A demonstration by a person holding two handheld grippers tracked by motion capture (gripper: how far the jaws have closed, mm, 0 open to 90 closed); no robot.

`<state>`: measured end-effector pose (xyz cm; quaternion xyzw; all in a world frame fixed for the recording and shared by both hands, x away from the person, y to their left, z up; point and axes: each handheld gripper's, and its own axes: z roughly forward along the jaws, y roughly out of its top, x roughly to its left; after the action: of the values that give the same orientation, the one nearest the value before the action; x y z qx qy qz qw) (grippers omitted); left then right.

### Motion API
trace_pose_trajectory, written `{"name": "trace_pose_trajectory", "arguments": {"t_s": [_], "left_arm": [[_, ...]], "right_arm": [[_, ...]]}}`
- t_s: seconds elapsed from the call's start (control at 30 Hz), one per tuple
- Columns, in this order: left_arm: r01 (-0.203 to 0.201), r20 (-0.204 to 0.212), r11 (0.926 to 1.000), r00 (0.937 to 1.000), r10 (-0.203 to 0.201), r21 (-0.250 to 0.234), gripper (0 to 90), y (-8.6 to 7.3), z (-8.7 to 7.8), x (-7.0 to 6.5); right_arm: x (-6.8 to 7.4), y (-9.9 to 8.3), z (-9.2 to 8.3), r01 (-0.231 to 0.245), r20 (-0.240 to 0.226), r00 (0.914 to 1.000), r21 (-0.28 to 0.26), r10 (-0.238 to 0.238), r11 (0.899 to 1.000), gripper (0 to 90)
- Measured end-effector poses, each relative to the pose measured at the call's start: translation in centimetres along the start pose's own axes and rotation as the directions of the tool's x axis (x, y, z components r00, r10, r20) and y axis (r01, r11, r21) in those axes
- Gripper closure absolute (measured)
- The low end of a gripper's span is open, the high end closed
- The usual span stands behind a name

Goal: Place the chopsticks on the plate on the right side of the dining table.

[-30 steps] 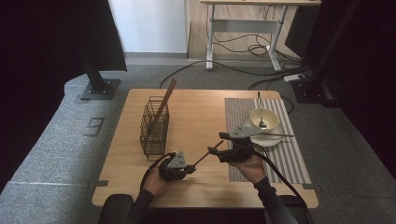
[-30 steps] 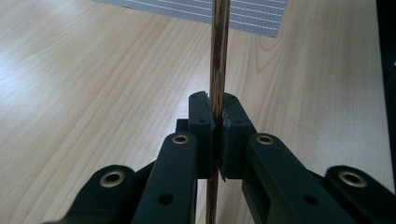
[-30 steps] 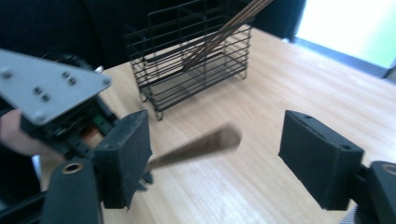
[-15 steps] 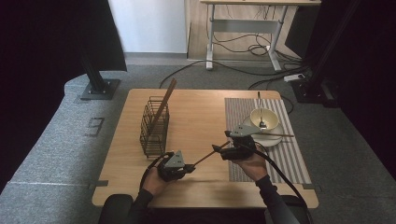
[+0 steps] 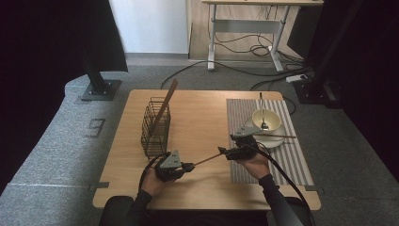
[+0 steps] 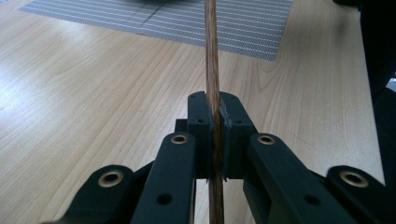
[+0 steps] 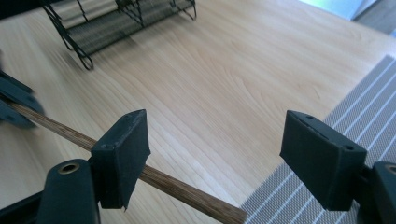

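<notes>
Clearly pinched in the left gripper (image 6: 214,135): a brown wooden chopstick (image 6: 211,60), clamped tight between both black pads and running straight out ahead over the wooden table (image 5: 202,117). From above, slanting from the left gripper (image 5: 187,166) up toward the right gripper (image 5: 225,153), held off the table, between the black wire basket (image 5: 154,128) and the grey striped placemat (image 5: 291,160). Far end of the chopstick (image 7: 187,189) passing under the right gripper (image 7: 217,154), just by one pad, though touching or not cannot be told; jaws standing wide apart, the other pad well clear, nothing gripped. Relative to the wire basket: left gripper just beside its near corner, right gripper farther toward the placemat, over the placemat's near edge. A second brown stick (image 5: 165,104) leaning upright in the basket, tilted, its top sticking out past the rim. Well away from the basket, on the far part of the placemat, a pale bowl (image 5: 266,117) sitting on a white plate (image 5: 277,140), a spoon (image 5: 261,106) standing in the bowl and another chopstick (image 5: 277,135) lying across the plate. Both forearms in dark sleeves coming in from the near table edge.
</notes>
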<state>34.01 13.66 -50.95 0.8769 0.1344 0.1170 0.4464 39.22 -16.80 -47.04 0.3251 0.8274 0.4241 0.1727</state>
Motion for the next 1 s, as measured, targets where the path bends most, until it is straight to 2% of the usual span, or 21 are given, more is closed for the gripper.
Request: {"name": "trace_pose_trajectory", "arguments": {"t_s": [0.1,0.23,0.37,0.47,0.6,0.77,0.9,1.0], "left_arm": [[-0.002,0.009,0.9999,1.0,0.001,0.016,84.4,-0.1,0.1,0.1],[-0.006,0.017,0.9993,0.9998,0.006,0.037,84.5,-0.3,0.1,0.2],[-0.014,0.026,0.9977,0.9996,0.013,0.066,84.5,-0.5,0.1,0.4],[-0.024,0.032,0.996,0.9992,0.022,0.086,84.5,-0.6,0.1,0.4],[-0.035,0.034,0.9937,0.9989,0.031,0.106,84.5,-0.7,0.1,0.6],[-0.043,0.041,0.9915,0.9984,0.038,0.123,84.5,-0.8,0.1,0.6],[-0.052,0.049,0.9906,0.9977,0.046,0.127,84.5,-0.8,0.1,0.5],[-0.057,0.054,0.9902,0.9973,0.05,0.128,84.5,-0.8,0.1,0.5]], "right_arm": [[0.0,-0.2,0.3,0.006,-0.004,1.0,0.018,-0.006,1.0,23.9],[0.2,0.0,0.0,0.028,-0.023,0.9993,0.015,-0.028,0.999,23.4],[0.2,0.0,-0.3,0.052,-0.057,0.9971,0.026,-0.05,0.998,21.6],[0.4,0.0,-0.1,0.068,-0.099,0.9931,0.045,-0.063,0.997,20.0],[0.9,-0.3,0.5,0.119,-0.158,0.9819,0.084,-0.104,0.989,18.6],[1.7,-0.5,1.1,0.176,-0.188,0.9702,0.116,-0.152,0.977,20.5],[2.4,-0.7,1.6,0.23,-0.213,0.9564,0.128,-0.2,0.965,31.9],[2.9,-0.9,2.0,0.278,-0.232,0.9425,0.145,-0.241,0.95,39.3]]}}
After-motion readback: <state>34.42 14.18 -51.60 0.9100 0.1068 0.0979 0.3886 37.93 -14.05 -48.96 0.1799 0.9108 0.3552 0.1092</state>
